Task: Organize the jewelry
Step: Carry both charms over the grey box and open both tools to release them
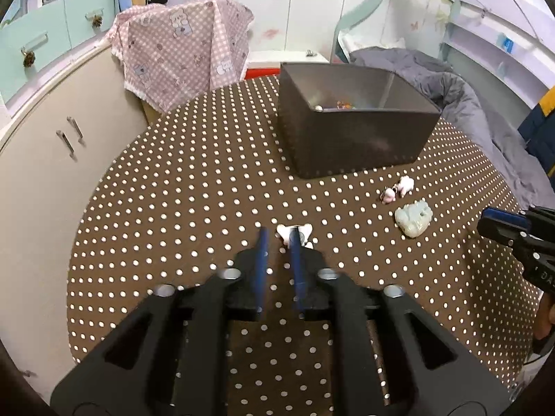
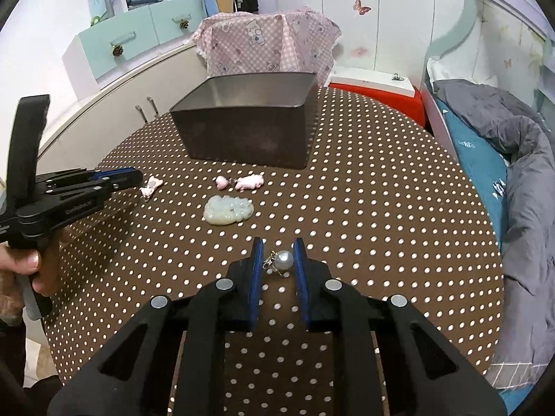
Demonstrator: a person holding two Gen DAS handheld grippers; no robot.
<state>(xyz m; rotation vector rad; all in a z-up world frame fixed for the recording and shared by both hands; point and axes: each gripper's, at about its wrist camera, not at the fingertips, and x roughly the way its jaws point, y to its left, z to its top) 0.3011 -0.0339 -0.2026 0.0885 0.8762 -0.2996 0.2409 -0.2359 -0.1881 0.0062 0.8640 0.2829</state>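
Tin (image 2: 242,128), one, three pink charms (image 2: 250,181), jade pendant (image 2: 227,210), left gripper (image 1: 279,235) released, right gripper (image 2: 277,254) grasping pearl earring (image 2: 282,260)

We count one dark box (image 2: 248,135), one pale green carving (image 2: 227,210), three pink charms (image 2: 249,182), one pearl earring (image 2: 283,260), two grippers (image 2: 277,253)

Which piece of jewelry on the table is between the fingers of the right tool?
The pearl earring; the pink pieces and the pale green pendant lie farther away.
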